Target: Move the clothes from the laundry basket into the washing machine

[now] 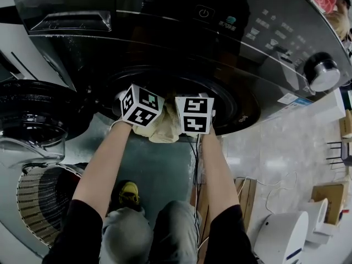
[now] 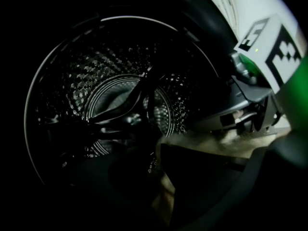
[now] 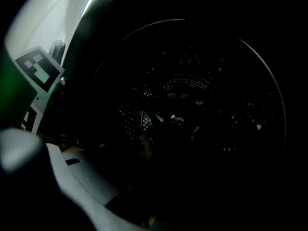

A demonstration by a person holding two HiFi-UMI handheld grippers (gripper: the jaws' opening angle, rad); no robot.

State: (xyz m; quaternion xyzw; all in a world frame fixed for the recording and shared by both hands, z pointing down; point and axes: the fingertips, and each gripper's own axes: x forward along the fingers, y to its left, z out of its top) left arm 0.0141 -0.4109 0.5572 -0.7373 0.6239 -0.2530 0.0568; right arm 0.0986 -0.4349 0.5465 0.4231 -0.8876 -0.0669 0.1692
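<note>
**Tiled laundry corner: cream garment (image 1: pixel 163 128) at the drum (image 2: pixel 120 100) mouth**

Pale floor tiles (image 1: pixel 275 147) flank a dark washing machine (image 1: pixel 165 37), with "Midea" legible at its top left; the panel print is too small to read. Side by side, left gripper (image 1: pixel 142 105) and right gripper (image 1: pixel 194 114) bracket the garment on the near lip, the drum straight beyond. Left jaws stand almost together round a cloth strip, pinch unclear; right jaws gape, pressing nothing.
</note>
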